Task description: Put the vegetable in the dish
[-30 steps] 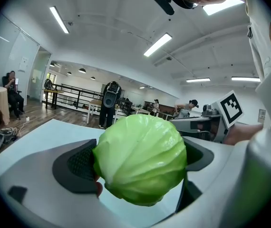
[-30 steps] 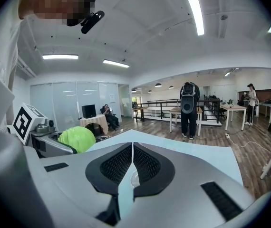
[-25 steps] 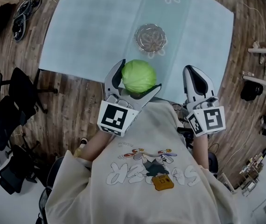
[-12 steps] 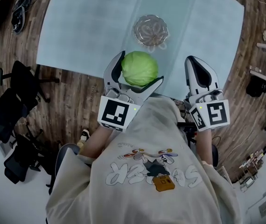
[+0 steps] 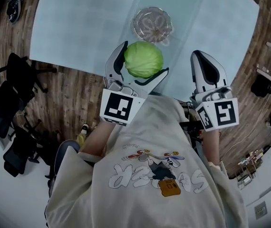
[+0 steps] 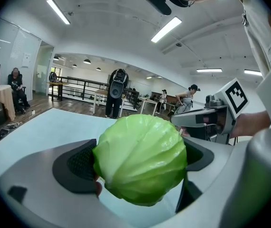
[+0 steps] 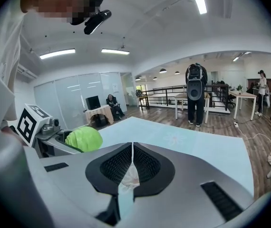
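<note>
A round green cabbage (image 5: pixel 143 59) is clamped in my left gripper (image 5: pixel 141 55), held above the near edge of the light blue table (image 5: pixel 78 27). In the left gripper view the cabbage (image 6: pixel 140 158) fills the space between both jaws. The dish (image 5: pixel 152 24), a clear glass bowl with a flower pattern, stands on the table just beyond the cabbage. My right gripper (image 5: pixel 206 66) hovers to the right near the table edge, its jaws closed together with nothing between them (image 7: pixel 132 156). From the right gripper view the cabbage (image 7: pixel 83 139) shows at the left.
Black office chairs (image 5: pixel 12 108) stand on the wooden floor at the left. A person (image 7: pixel 195 94) stands beyond the table's far side, and others sit or stand further off in the room.
My left gripper has carried the cabbage forward, closer to the dish. The right gripper has moved forward a little too, still shut.
</note>
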Demonstrator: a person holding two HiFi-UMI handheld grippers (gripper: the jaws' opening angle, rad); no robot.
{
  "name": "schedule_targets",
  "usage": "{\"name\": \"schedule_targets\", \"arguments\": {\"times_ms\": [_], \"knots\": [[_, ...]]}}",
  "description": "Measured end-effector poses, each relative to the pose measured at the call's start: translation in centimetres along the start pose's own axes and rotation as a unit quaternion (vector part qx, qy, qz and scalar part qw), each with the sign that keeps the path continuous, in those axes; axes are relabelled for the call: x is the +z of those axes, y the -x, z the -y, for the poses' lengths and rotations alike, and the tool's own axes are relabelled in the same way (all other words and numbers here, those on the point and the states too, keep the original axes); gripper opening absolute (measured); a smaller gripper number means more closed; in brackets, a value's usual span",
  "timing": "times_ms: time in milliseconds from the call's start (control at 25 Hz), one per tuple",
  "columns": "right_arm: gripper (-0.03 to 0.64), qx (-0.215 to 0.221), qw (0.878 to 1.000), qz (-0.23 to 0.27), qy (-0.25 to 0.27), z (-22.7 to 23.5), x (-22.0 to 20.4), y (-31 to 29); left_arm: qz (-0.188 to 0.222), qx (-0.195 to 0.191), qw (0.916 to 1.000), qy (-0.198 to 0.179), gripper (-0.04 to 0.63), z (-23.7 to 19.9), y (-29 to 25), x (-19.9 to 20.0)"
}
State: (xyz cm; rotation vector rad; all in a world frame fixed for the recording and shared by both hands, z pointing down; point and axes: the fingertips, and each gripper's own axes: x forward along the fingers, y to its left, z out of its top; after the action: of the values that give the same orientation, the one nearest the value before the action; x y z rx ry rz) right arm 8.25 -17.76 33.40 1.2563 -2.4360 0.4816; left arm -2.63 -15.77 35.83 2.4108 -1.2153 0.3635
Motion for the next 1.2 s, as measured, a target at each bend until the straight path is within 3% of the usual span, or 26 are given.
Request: {"name": "schedule_targets", "arguments": {"times_ms": [200, 760, 1040, 1200], "knots": [[0.029, 0.011, 1.000, -0.011, -0.003, 1.0, -0.4, -1.4, 0.014, -0.013, 0.9989, -0.044, 0.543, -0.3, -2.0, -0.6], [0.029, 0.027, 0.998, -0.046, -0.018, 2.5, -2.9, -4.6, 0.000, -0.006, 0.9984, -0.056, 0.543, -2.3, -6.8, -3.4], [0.029, 0.024, 0.996, -0.082, 0.021, 3.2, -5.1, -6.0, -0.005, -0.005, 0.9972, -0.074, 0.543, -3.6, -9.9, -4.5], [0.029, 0.033, 0.995, -0.091, -0.001, 3.5, -6.2, -7.0, -0.016, -0.009, 0.9970, -0.075, 0.543, -3.8, -11.5, -5.6]]}}
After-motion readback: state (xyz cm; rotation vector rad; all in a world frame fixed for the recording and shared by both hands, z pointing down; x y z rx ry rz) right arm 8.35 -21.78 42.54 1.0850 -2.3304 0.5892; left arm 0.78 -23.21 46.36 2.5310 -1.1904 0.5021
